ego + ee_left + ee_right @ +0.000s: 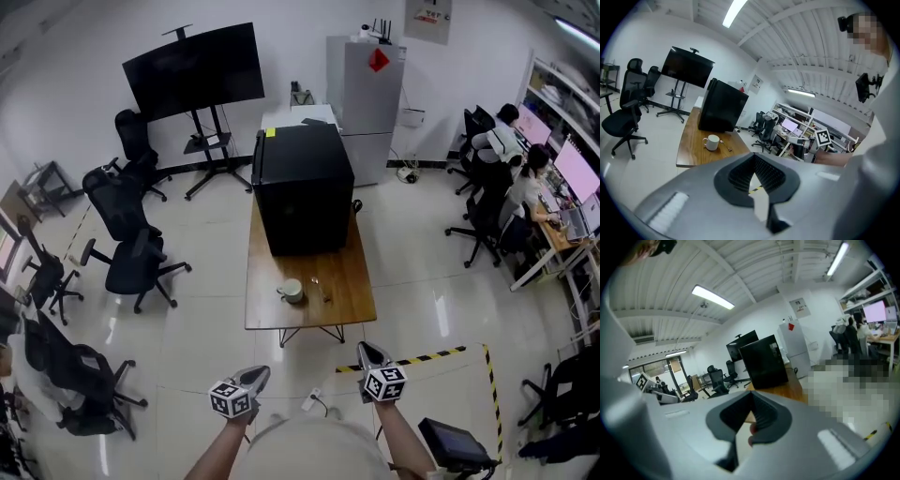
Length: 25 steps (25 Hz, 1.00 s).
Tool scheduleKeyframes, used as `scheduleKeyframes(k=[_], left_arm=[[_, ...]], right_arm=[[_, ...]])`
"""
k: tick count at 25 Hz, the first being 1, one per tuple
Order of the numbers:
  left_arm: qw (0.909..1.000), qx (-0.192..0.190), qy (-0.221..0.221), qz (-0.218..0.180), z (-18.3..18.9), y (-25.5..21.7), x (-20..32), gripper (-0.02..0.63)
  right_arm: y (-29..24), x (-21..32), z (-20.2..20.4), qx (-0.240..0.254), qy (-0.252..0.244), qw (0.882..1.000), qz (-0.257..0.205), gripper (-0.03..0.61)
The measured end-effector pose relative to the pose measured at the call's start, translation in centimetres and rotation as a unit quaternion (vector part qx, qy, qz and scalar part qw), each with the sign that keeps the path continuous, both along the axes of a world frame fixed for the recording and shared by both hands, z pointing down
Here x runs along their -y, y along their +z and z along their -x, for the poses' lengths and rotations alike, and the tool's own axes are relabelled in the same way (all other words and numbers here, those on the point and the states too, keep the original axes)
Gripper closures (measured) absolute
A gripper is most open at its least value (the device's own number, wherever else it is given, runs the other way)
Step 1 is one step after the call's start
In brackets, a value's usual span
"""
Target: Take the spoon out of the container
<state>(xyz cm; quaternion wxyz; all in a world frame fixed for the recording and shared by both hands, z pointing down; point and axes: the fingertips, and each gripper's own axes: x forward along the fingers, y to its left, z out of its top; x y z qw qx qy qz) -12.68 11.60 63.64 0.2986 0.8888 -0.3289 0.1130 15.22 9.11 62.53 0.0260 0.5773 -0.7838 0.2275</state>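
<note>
The room is bright and white. A long ceiling light [736, 11] glows high above the jaws of the left gripper [754, 173], and a strip light [712, 297] shines above the jaws of the right gripper [749, 411]. Right around the jaws the grey gripper bodies look soft and blurry — far things are sharper. The shiny floor [441, 309] ahead of the jaws shows pale glare. Straight lines bend near the edges, and the corners of both gripper views go dark.
</note>
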Motion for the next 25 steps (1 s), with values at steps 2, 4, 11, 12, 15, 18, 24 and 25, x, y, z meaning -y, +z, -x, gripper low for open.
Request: scheduleKeyframes(k=[2, 4, 11, 12, 15, 18, 24, 25], left_arm=[[0.9998, -0.002, -0.003, 0.017, 0.9, 1.1, -0.2, 0.609], [0.9996, -0.004, -0.002, 0.026, 1.4, 1.7, -0.7, 0.609], [0.9996, -0.010, 0.010, 0.027, 2.6, 1.5, 1.0, 0.609], [0.9995, -0.011, 0.010, 0.027, 2.8, 1.5, 1.4, 0.609], [0.9995, -0.012, 0.011, 0.027, 3.8, 1.1, 2.6, 0.609], [0.9998, -0.015, 0.004, 0.014, 4.5, -0.3, 5.0, 0.609], [0.9998, -0.017, 0.001, -0.007, 4.0, -2.2, 7.7, 0.609], [0.9998, -0.017, 0.003, 0.000, 3.9, -1.6, 6.8, 0.609]], right_arm=[[1.0, -0.5, 0.9, -0.012, 0.000, 1.000, 0.011, 0.574], [2.2, -1.2, 1.4, -0.018, 0.004, 0.999, 0.029, 0.574], [1.4, -1.2, 1.9, -0.024, 0.025, 0.999, 0.035, 0.574], [1.0, -0.7, 1.8, -0.022, 0.028, 0.999, 0.031, 0.574], [-0.3, 0.7, 1.7, -0.025, 0.035, 0.999, 0.020, 0.574], [-2.0, 2.9, 1.4, -0.041, 0.030, 0.999, 0.012, 0.574], [-3.1, 3.7, 2.0, -0.052, 0.007, 0.999, 0.011, 0.574], [-2.2, 2.7, 2.4, -0.049, 0.005, 0.999, 0.021, 0.574]])
